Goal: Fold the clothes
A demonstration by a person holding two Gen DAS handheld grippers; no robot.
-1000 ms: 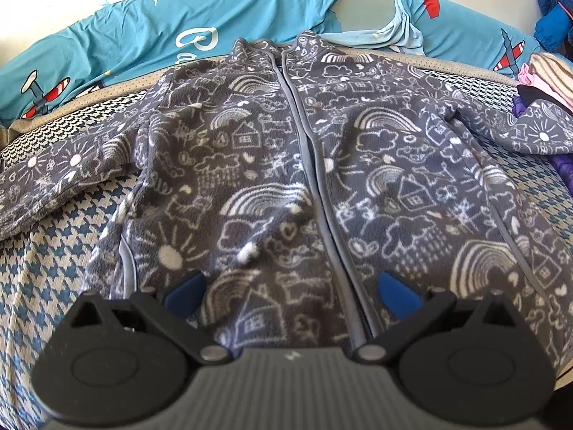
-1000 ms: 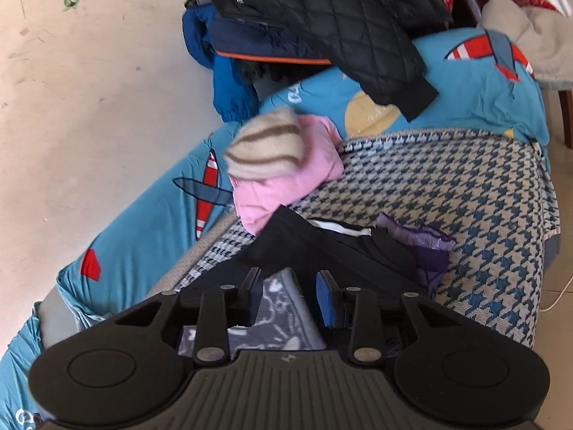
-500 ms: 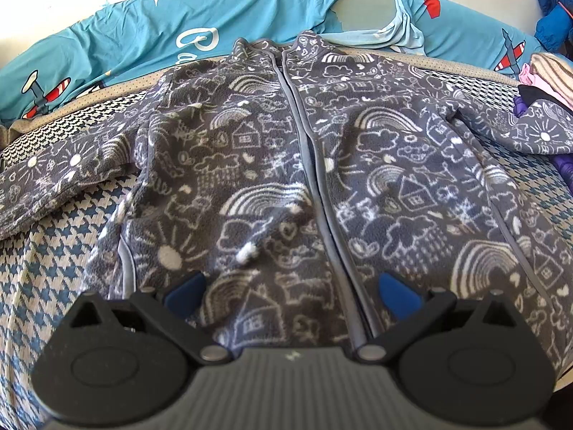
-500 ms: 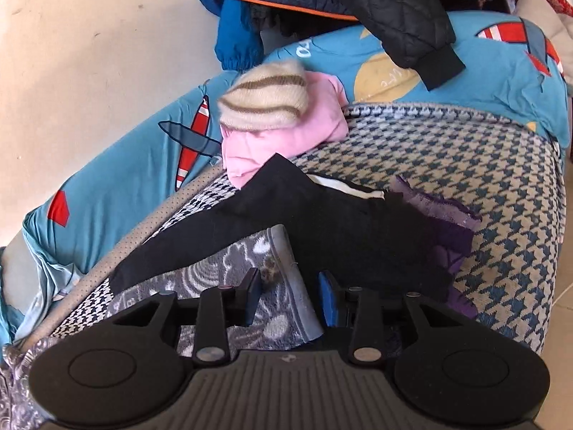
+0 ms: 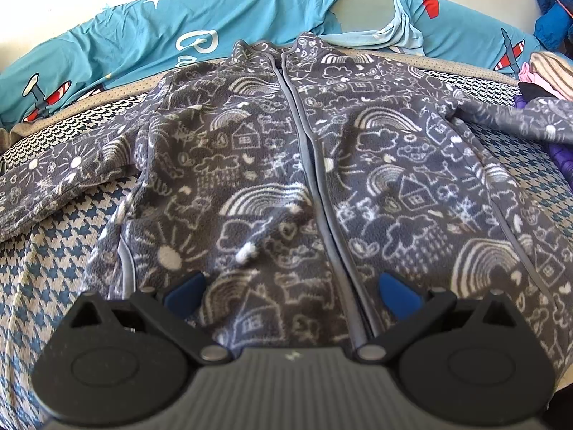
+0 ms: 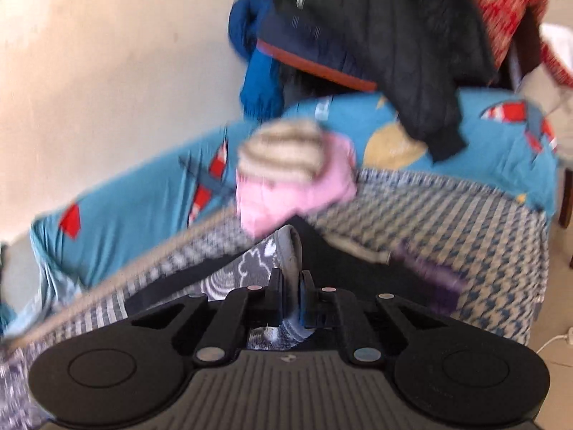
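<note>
A grey fleece jacket [image 5: 286,165] with white doodle print lies zipped and face up on the houndstooth bed cover [image 5: 53,243], both sleeves spread out. My left gripper [image 5: 290,290] hovers open over the jacket's hem, its blue pads [image 5: 186,292] wide apart on either side of the zipper. The jacket's right sleeve [image 5: 519,122] reaches toward a pile of clothes. In the right wrist view my right gripper [image 6: 290,286] is closing, and its pads pinch that sleeve's cuff [image 6: 286,247], which stands up between them. That view is blurred by motion.
A blue aeroplane-print sheet [image 5: 179,28] runs along the bed's far edge by the wall. Near the cuff lie a pink garment [image 6: 293,193], a striped knit [image 6: 283,150], and a purple one [image 6: 429,272]. A black quilted jacket [image 6: 394,36] and a blue jacket [image 6: 258,82] hang behind.
The right gripper's jaws have closed from half open onto the sleeve cuff, and the gripper has shifted and rolled, lifting the cuff edge-up. The left gripper has not moved.
</note>
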